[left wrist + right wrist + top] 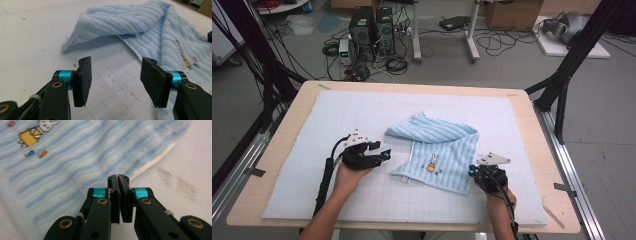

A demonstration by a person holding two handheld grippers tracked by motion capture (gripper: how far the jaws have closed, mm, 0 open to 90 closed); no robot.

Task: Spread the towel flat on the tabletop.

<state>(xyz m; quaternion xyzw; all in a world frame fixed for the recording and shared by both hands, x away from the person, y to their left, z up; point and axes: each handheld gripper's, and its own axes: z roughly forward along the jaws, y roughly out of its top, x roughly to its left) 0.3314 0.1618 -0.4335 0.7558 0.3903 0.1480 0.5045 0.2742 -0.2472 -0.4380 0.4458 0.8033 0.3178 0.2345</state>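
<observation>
The towel point(437, 150) lies mid-mat point(312, 190), its far corner folded over. The left gripper point(115, 80) stands wide open and empty, aimed at the left edge — placed to take it. The right gripper point(119, 195) is closed at the right edge; whether it pinches cloth cannot be told.

Light-blue striped towel point(437, 150) with a rabbit picture lies mid-counter, its far edge folded over, slightly rumpled
</observation>
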